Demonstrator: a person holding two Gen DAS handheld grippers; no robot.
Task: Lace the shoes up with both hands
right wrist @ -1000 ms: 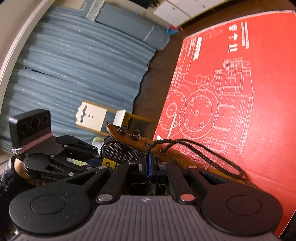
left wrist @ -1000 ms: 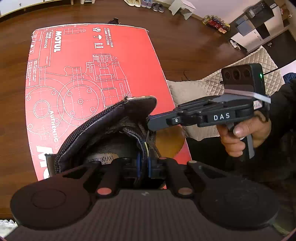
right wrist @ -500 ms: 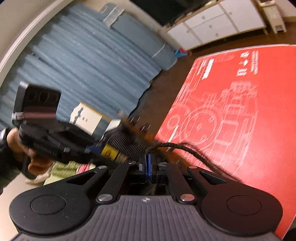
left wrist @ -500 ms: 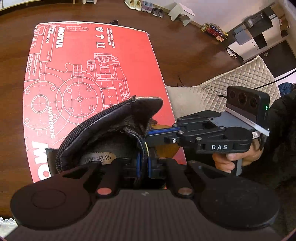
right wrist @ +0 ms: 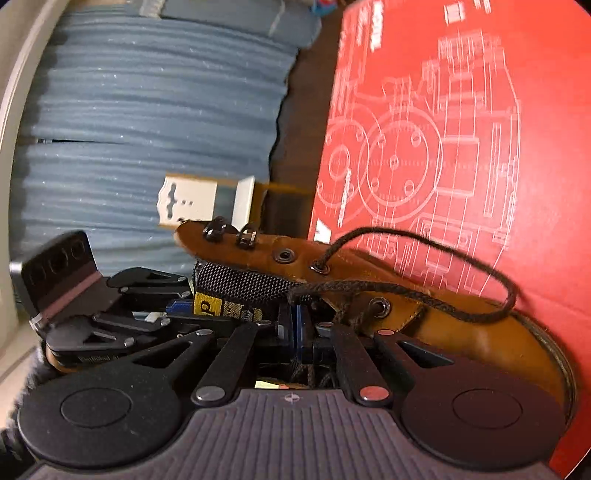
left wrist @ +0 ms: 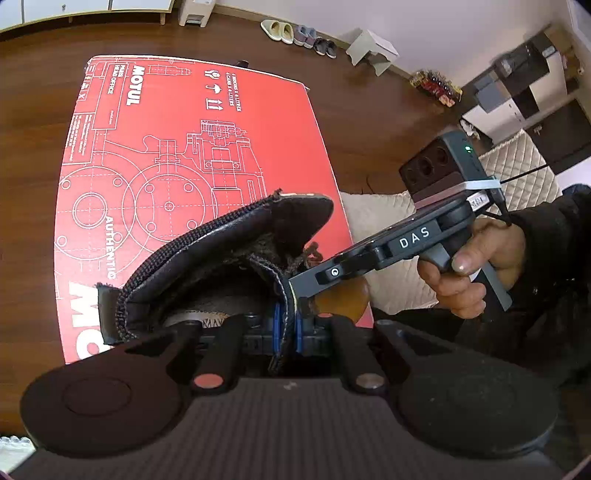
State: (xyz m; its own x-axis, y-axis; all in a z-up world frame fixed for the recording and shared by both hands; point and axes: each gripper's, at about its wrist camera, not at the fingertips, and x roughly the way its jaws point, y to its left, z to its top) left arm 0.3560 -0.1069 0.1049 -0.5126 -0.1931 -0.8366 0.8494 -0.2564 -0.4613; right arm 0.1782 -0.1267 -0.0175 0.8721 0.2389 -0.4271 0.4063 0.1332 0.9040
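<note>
A tan leather boot [right wrist: 461,332] with a dark lining [left wrist: 221,251] lies on a red printed cardboard sheet [left wrist: 184,147]. My left gripper [left wrist: 286,325] is shut on the stitched edge of the boot's upper beside the opening. It also shows at the left of the right wrist view, by the mesh tongue [right wrist: 240,284]. My right gripper [right wrist: 295,325] is shut on the dark lace [right wrist: 509,295], which leaves an eyelet [right wrist: 319,266], loops out to the right and comes back to the pads. In the left wrist view a hand [left wrist: 476,266] holds the right gripper [left wrist: 299,295], tip against the boot's side.
The cardboard lies on a dark wooden floor [left wrist: 37,184]. A beige quilted cushion [left wrist: 388,221] sits right of the boot. A blue ribbed mattress [right wrist: 147,110] and a small white stool [right wrist: 192,199] stand behind it. Slippers and shoes [left wrist: 295,35] line the far wall.
The right gripper has rolled and dipped, its rear now tilted up and its tip low at the boot's side, still holding the lace. The left gripper keeps its grip in place.
</note>
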